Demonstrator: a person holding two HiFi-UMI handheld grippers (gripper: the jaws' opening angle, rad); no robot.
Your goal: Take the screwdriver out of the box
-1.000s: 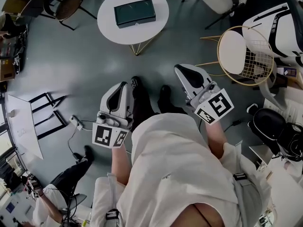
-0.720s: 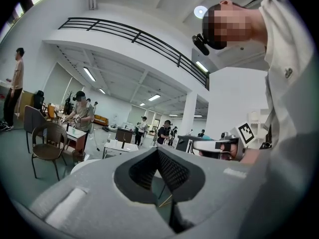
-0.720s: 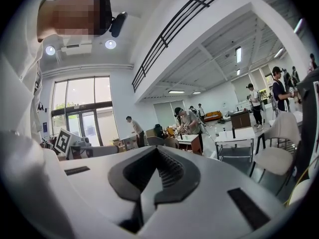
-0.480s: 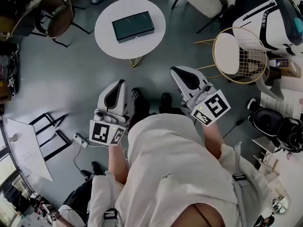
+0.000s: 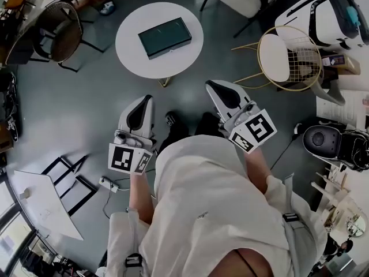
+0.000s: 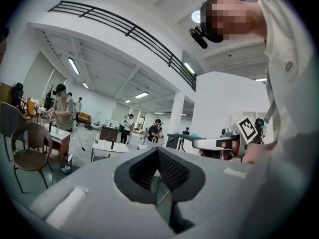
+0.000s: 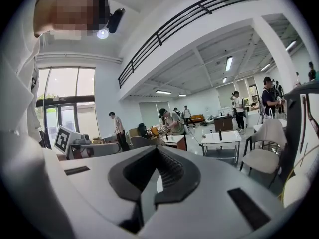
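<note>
Box lies on round table; left tool, right tool closed, empty.

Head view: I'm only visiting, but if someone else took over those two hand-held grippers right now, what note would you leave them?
Left hand-held gripper: shut, empty, held out in front of the body.
Right hand-held gripper: shut, empty, likewise.
Box: dark, looks closed, lying on the round white table ahead of both, touched by neither.
Screwdriver: not visible, presumably inside.
Done: nothing yet.
Left: step up to the table, open the box, lift the screwdriver out.
</note>
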